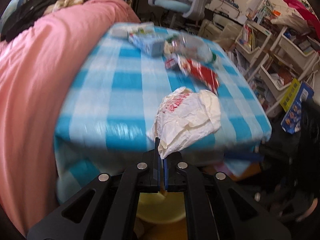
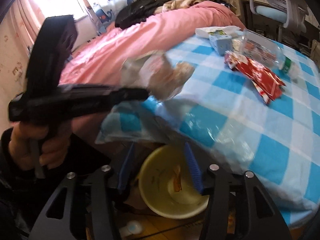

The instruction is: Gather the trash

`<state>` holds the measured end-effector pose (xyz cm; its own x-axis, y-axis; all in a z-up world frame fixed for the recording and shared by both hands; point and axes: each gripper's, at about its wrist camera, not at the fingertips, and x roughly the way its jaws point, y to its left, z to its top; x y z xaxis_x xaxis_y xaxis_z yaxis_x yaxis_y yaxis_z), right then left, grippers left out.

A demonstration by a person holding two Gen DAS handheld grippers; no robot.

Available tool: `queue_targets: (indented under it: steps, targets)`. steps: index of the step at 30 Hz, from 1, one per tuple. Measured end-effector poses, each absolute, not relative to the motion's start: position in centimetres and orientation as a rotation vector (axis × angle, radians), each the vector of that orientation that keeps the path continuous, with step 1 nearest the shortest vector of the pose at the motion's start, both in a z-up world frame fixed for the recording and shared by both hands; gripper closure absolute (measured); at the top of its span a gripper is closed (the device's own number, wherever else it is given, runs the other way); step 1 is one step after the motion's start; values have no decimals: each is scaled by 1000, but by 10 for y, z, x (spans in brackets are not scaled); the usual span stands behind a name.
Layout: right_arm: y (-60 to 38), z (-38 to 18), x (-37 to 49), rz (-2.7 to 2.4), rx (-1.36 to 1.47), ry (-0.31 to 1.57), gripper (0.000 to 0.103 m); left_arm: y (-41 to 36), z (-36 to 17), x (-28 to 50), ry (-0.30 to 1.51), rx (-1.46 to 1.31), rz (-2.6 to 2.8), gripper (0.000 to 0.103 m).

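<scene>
My left gripper point(image 1: 161, 150) is shut on a corner of a crumpled white paper wrapper point(image 1: 188, 116) with red print, held over the near edge of the blue-checked table point(image 1: 112, 104). A yellow bin point(image 1: 160, 206) stands on the floor under it. In the right wrist view a hand holds the left gripper point(image 2: 146, 94) and the blurred wrapper point(image 2: 160, 76). My right gripper point(image 2: 159, 147) is open above the bin point(image 2: 152, 180), nothing between its blue pads. An orange scrap point(image 2: 177, 180) lies in the bin. A red wrapper point(image 2: 260, 78), a blue carton point(image 2: 221, 42) and a clear bottle point(image 2: 264, 48) lie on the table.
A bed with a pink duvet point(image 1: 40, 80) runs along the table's left side, with dark clothes heaped on it. An office chair point(image 1: 180, 2) stands behind the table. Crowded white shelves point(image 1: 280, 46) fill the right. A white packet point(image 1: 118, 32) lies at the table's far edge.
</scene>
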<state>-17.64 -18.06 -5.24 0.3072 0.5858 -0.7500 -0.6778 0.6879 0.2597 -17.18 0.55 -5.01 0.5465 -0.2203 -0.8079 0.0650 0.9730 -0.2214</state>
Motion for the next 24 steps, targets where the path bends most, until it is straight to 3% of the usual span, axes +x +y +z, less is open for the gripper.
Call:
queue_targets:
  steps: [5, 9, 11, 13, 16, 24]
  targets:
    - [-193, -56, -185, 691, -257, 932, 21, -7, -76, -204, 1087, -179, -191, 96]
    - [-210, -52, -175, 539, -245, 911, 8, 0, -76, -209, 1082, -194, -137, 59]
    - [-218, -53, -172, 472, -246, 913, 8, 5, -66, -207, 1026, -188, -97, 52]
    - [-220, -57, -167, 409, -256, 934, 8, 8, -52, -201, 958, -172, -74, 37]
    - [-218, -58, -165, 377, -269, 920, 8, 8, -32, -185, 870, -159, -54, 25]
    - [-234, -47, -150, 272, -170, 819, 8, -5, 0, -101, 773, -84, -43, 17]
